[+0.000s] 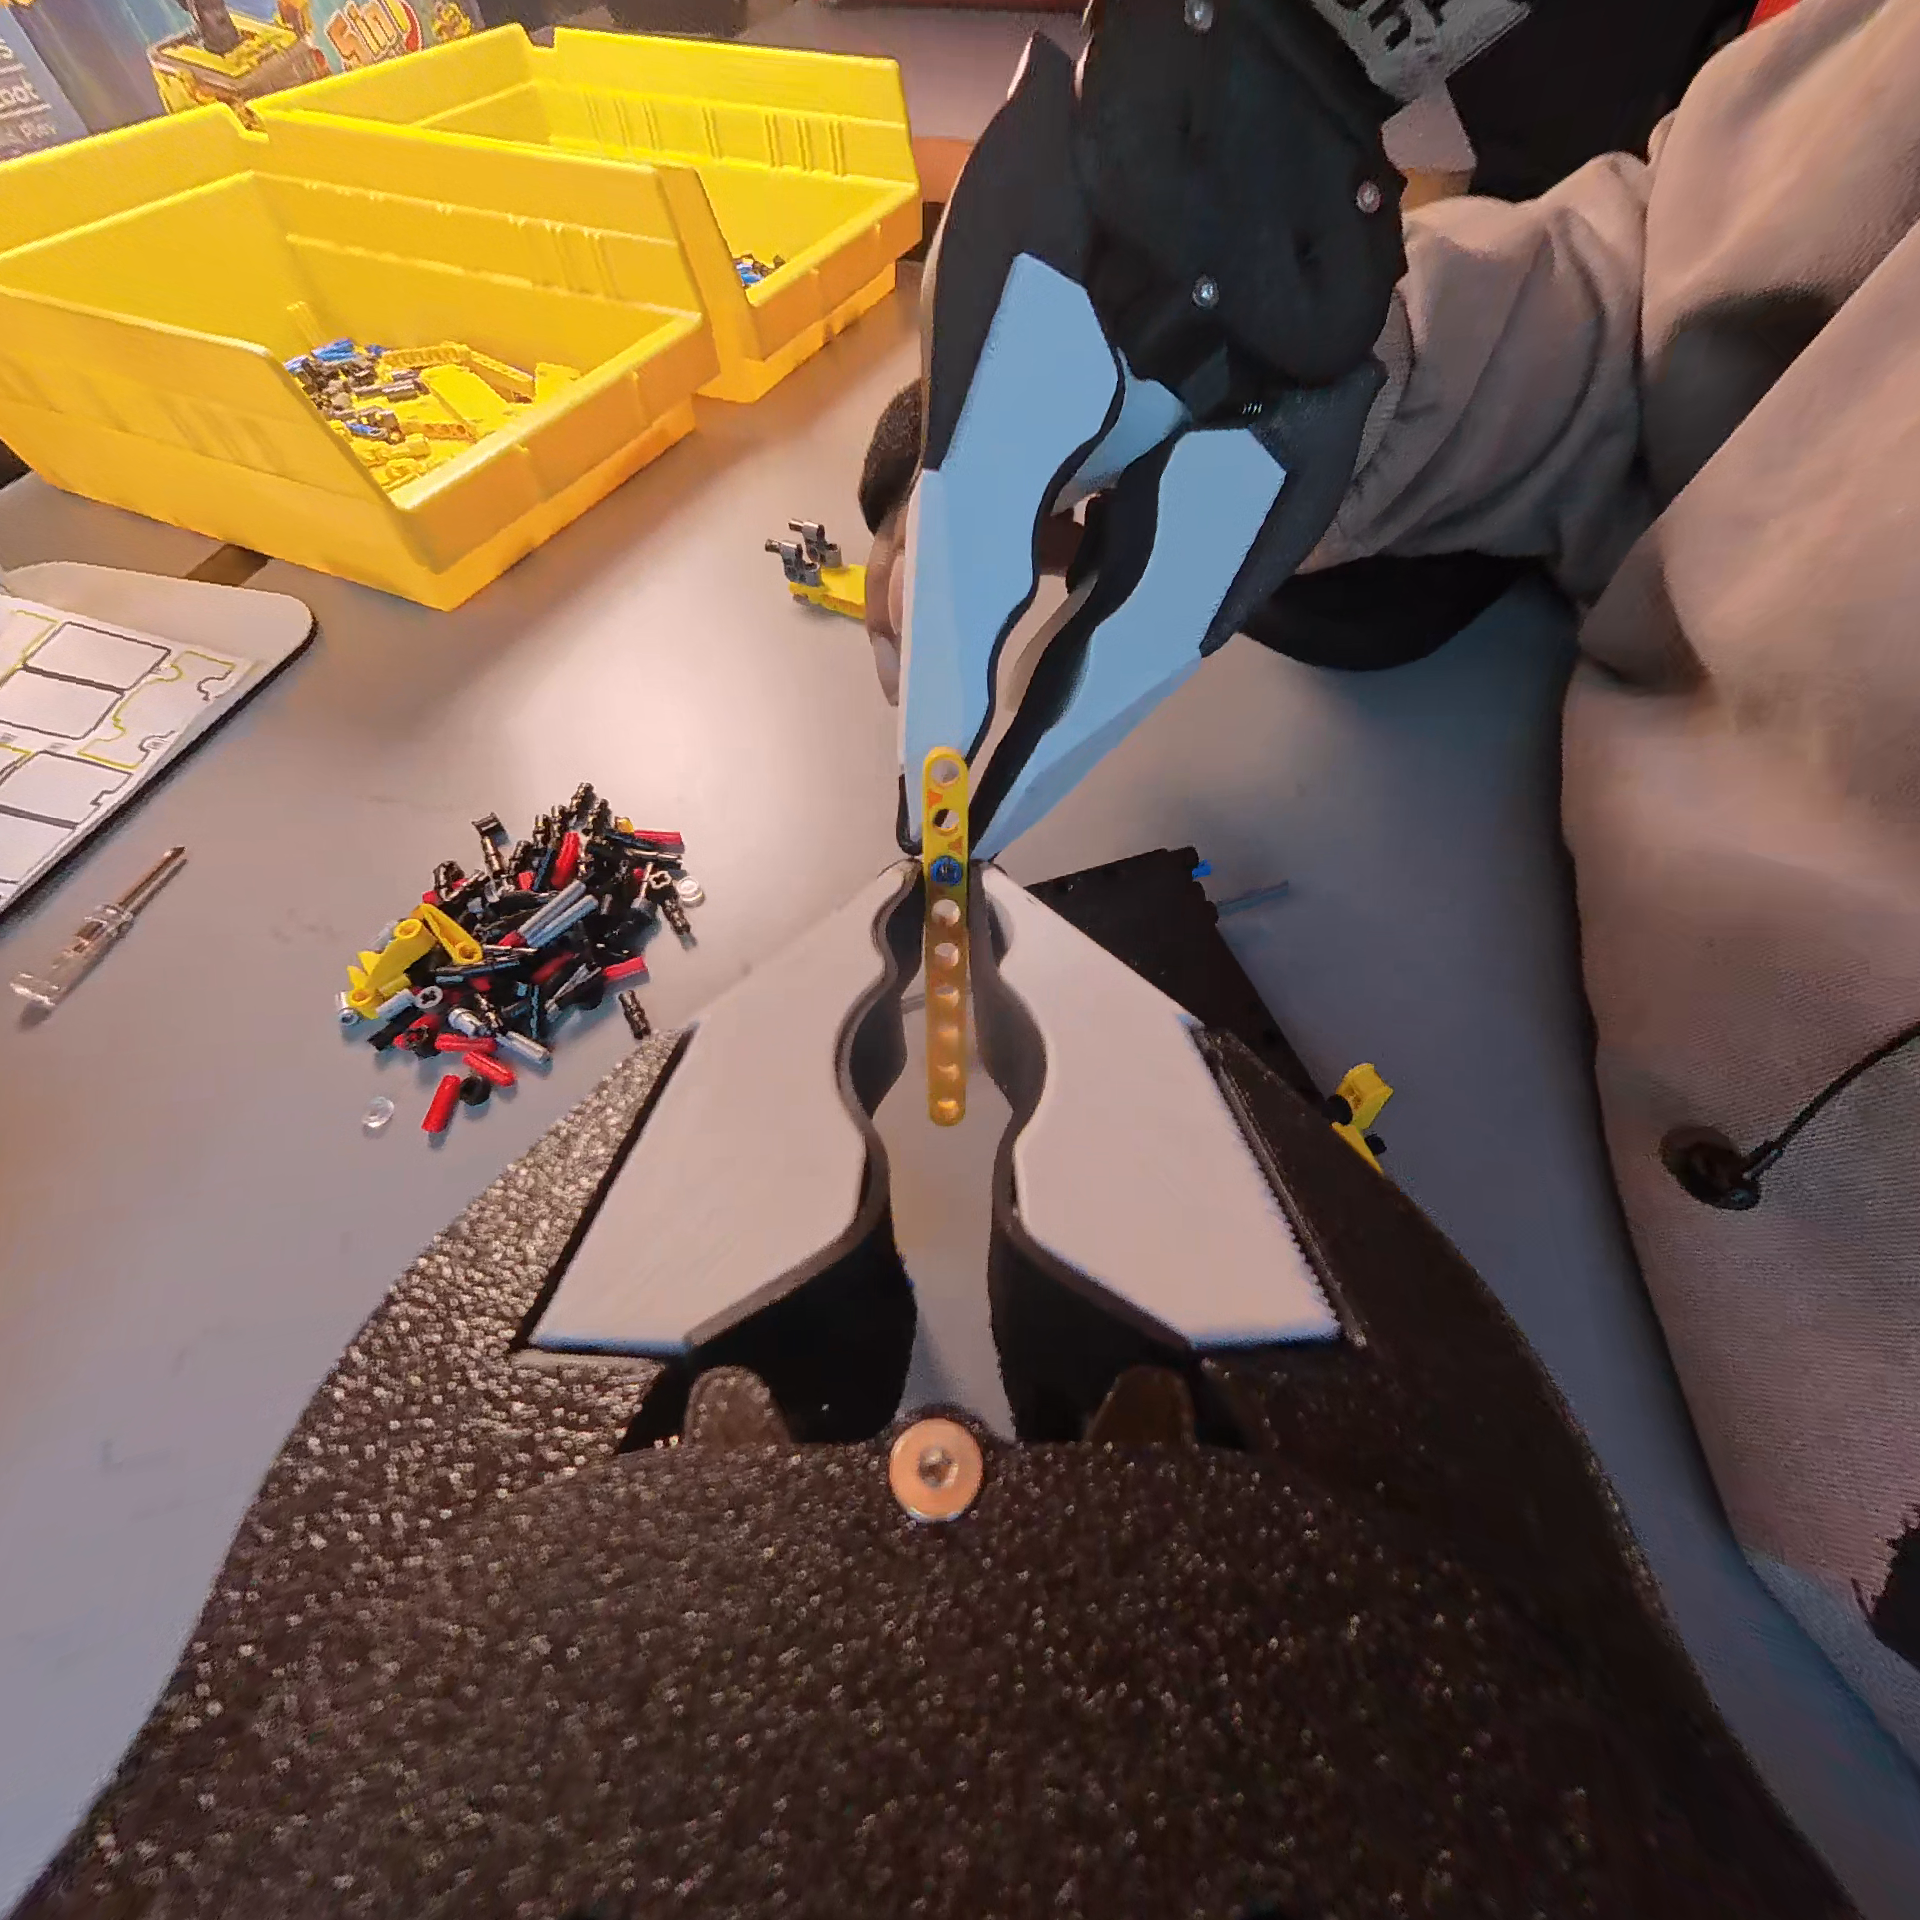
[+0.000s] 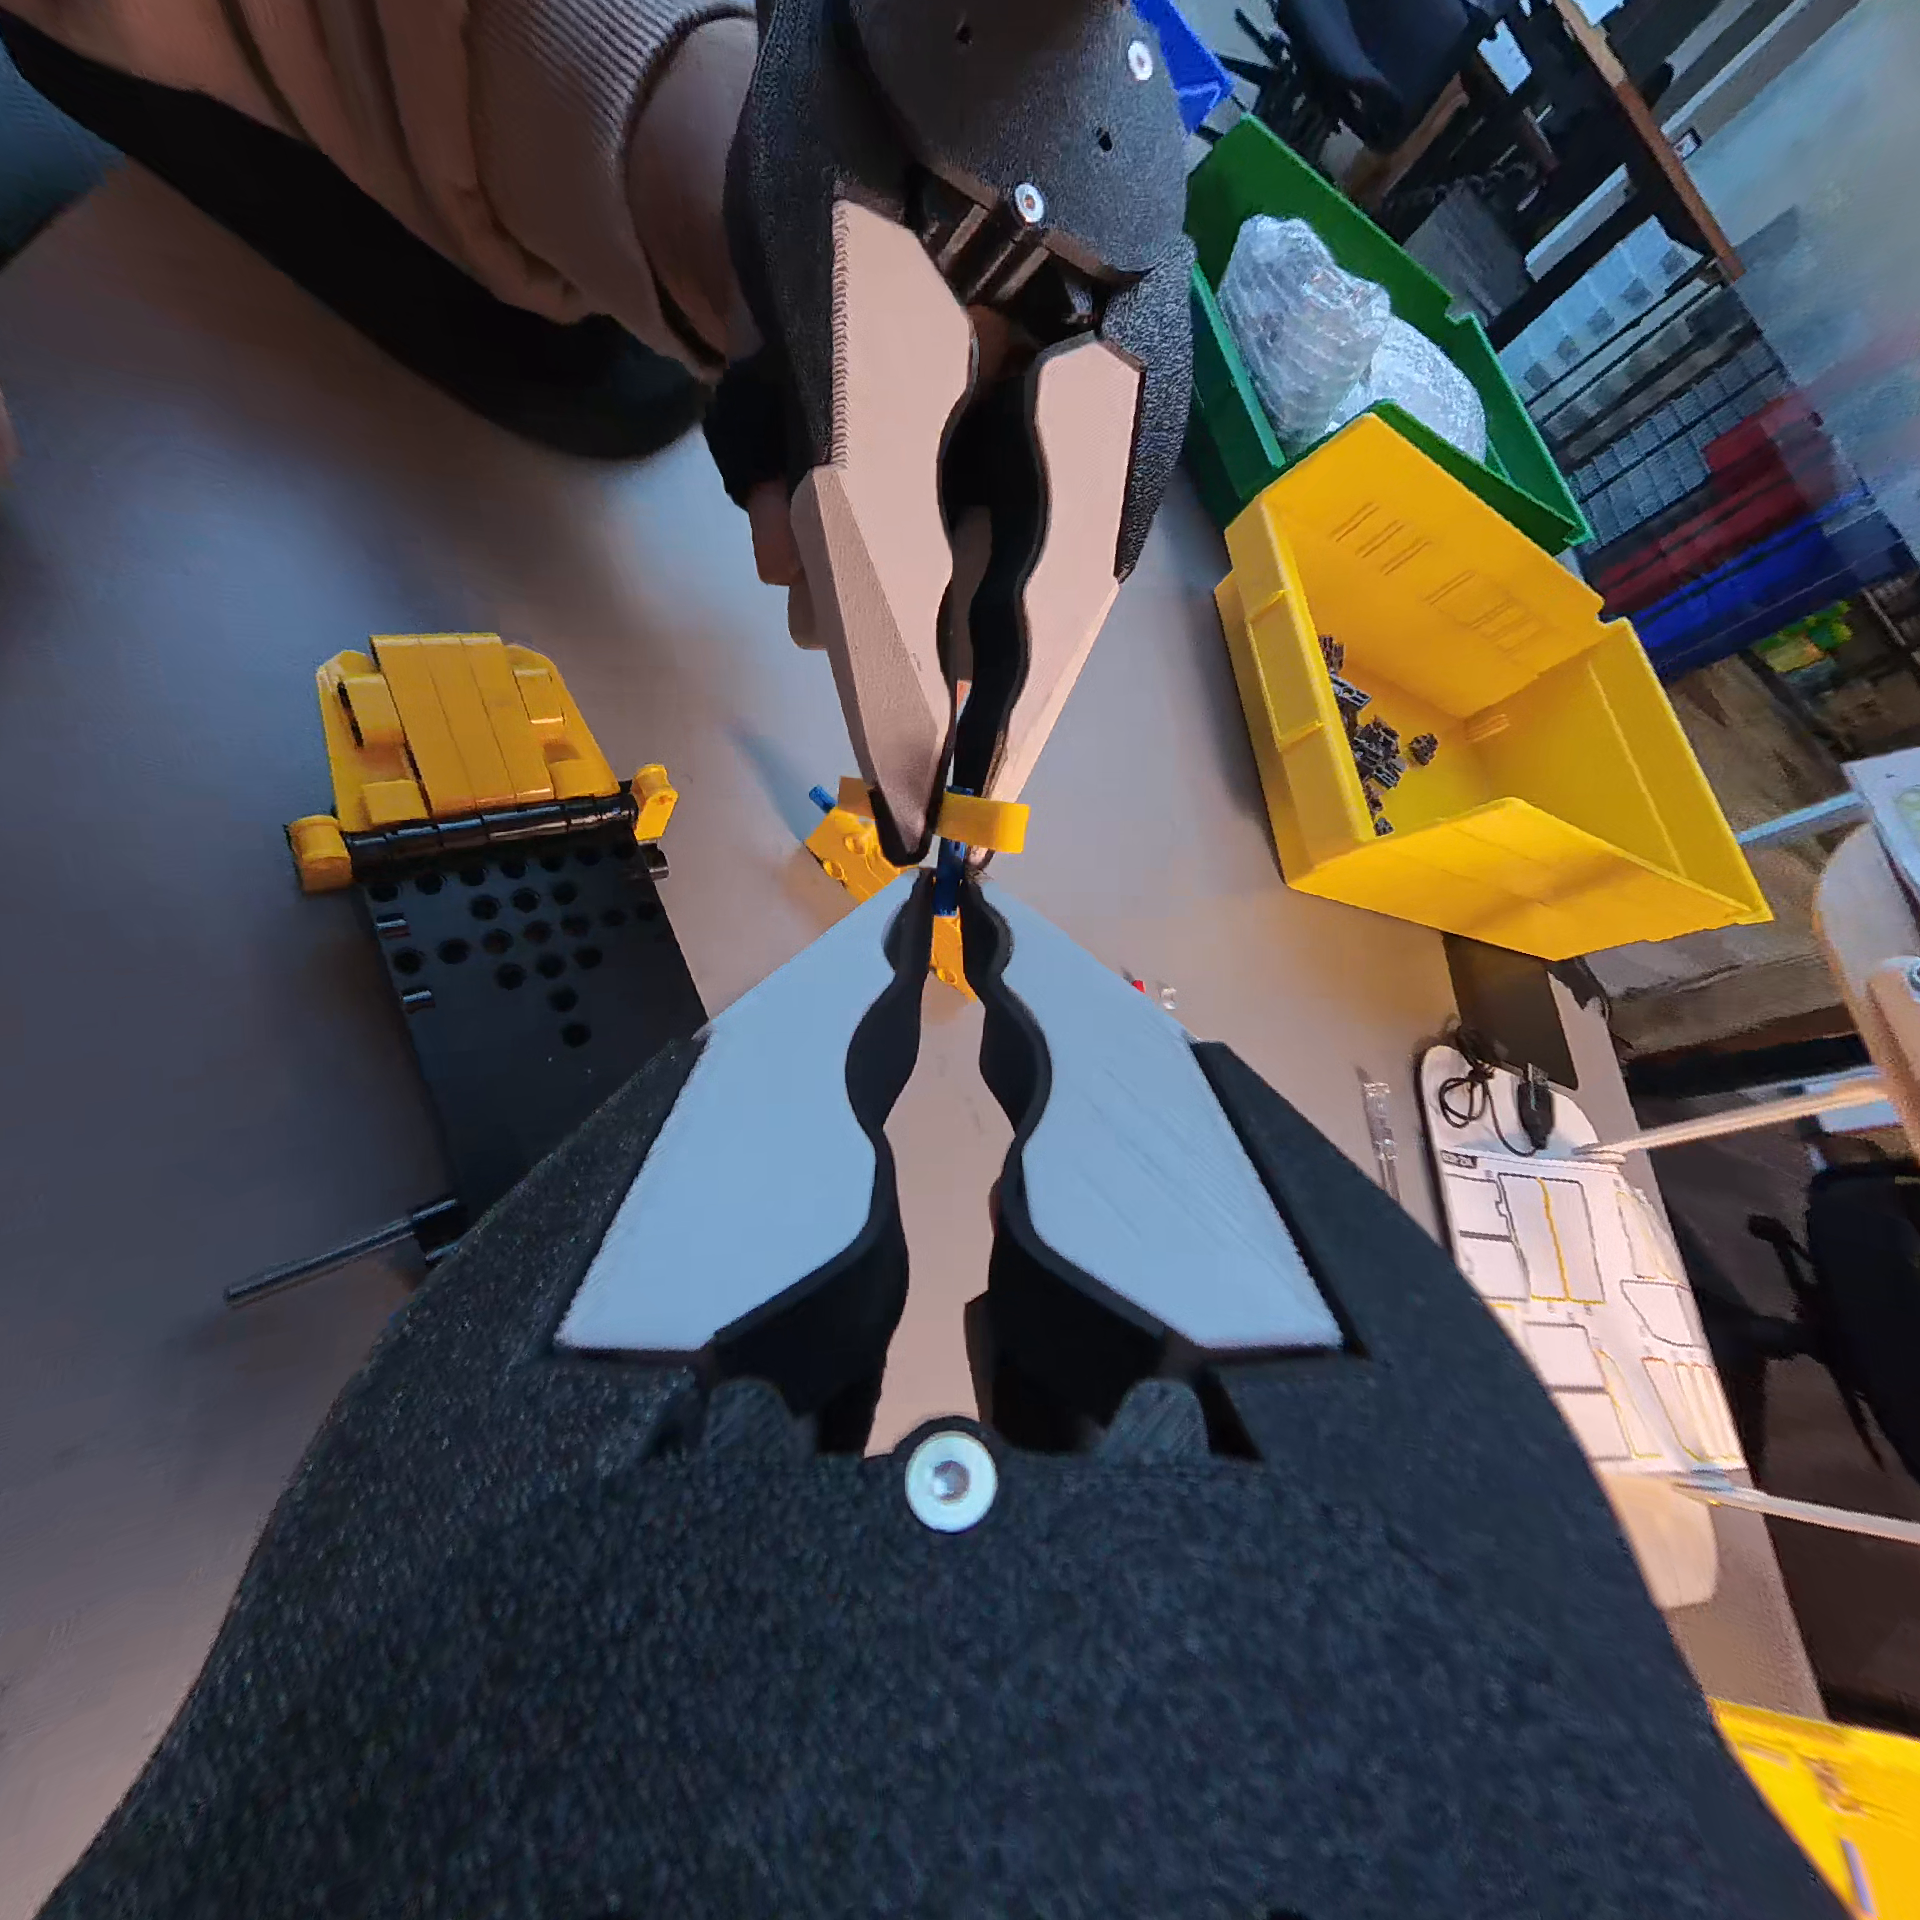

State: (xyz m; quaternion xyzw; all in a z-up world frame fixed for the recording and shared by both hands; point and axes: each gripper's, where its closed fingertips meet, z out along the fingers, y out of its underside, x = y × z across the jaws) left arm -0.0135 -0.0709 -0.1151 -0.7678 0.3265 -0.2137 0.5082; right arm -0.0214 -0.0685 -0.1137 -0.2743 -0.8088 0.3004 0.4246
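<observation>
Partly cut lettering on boxes (image 1: pixel 62 83)

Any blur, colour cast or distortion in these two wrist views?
Left wrist view: cool cast, beam and parts pile sharp, sleeve soft, fisheye bends the yellow bins. Right wrist view: warmer table, blurred right-edge shelving, booklet smeared.

Left gripper (image 1: pixel 943 868) clamped on yellow perforated beam (image 1: pixel 945 940), right gripper (image 1: pixel 951 847) tips meeting it, loose pins pile (image 1: pixel 520 935) on grey bench (image 1: pixel 675 707)
</observation>
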